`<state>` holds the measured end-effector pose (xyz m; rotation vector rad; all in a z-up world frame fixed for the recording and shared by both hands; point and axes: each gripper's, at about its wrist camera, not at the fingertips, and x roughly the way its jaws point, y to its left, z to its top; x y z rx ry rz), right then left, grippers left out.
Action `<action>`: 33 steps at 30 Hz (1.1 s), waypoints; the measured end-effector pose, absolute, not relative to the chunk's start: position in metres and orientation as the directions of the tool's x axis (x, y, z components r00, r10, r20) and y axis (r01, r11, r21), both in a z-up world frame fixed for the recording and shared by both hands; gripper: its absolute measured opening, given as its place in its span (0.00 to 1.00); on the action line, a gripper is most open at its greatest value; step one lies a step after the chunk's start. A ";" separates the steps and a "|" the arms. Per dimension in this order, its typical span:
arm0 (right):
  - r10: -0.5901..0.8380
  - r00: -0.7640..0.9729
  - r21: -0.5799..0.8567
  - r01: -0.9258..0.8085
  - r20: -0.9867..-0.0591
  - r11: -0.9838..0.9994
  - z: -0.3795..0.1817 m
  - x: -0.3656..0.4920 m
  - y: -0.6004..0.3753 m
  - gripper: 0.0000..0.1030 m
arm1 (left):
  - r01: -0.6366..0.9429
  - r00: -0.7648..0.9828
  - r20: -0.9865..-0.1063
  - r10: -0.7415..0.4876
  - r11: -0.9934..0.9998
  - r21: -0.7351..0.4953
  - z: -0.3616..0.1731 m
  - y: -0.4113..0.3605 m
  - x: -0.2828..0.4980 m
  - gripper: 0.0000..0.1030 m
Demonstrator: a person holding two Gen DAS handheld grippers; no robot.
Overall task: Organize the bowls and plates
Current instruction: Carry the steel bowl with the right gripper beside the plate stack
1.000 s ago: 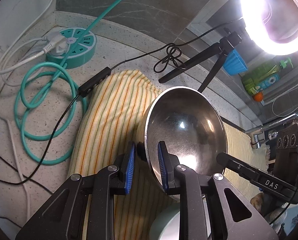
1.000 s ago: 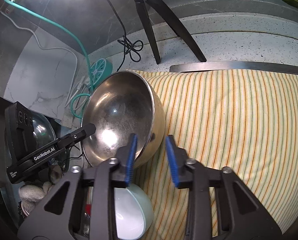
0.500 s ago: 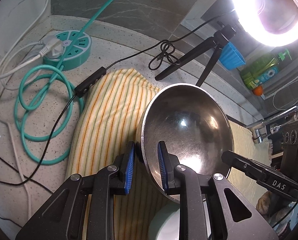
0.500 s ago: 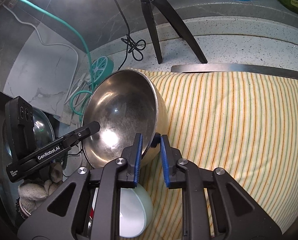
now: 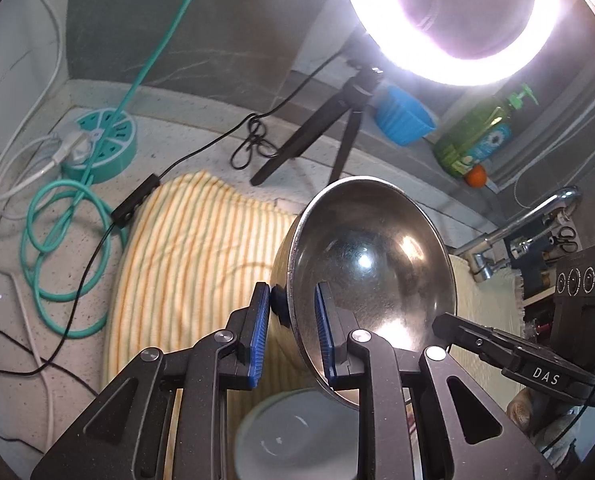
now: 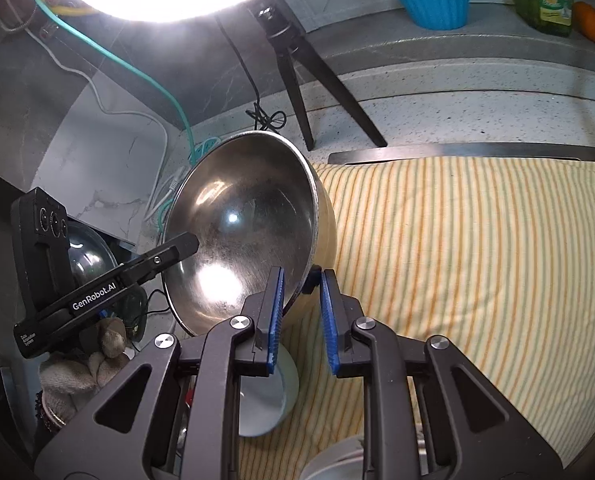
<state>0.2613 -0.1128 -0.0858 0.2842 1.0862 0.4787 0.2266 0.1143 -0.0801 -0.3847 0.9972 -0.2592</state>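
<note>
Left wrist view: the steel bowl (image 5: 371, 276) hangs tilted above the striped cloth (image 5: 185, 248), its thin rim pinched by 2 nearly closed claws, left gripper (image 5: 289, 336) and right gripper (image 6: 299, 314); likely light, rigid, slippery, best held at opposite rim edges.

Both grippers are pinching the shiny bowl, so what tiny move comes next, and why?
Probably carry the steel bowl down onto the striped towel. The left gripper and right gripper each pinch its rim, it hangs tilted in the air, and the towel beside it lies bare.
</note>
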 end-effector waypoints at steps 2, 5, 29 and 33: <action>0.505 0.389 0.452 -0.225 -0.770 0.863 -0.081 0.256 -0.123 0.18 | 0.053 0.527 -0.755 -0.392 0.901 -0.431 -0.074 0.106 0.223 0.20; 0.503 0.403 0.455 -0.216 -0.764 0.864 -0.075 0.247 -0.137 0.18 | 0.071 0.535 -0.748 -0.393 0.903 -0.424 -0.067 0.094 0.218 0.20; 0.422 0.476 0.432 -0.094 -0.772 0.897 -0.056 0.177 -0.280 0.18 | 0.239 0.462 -0.740 -0.488 0.872 -0.426 -0.063 -0.045 0.193 0.20; 0.404 0.478 0.429 -0.062 -0.780 0.901 -0.060 0.167 -0.306 0.18 | 0.260 0.433 -0.749 -0.501 0.865 -0.429 -0.071 -0.069 0.189 0.20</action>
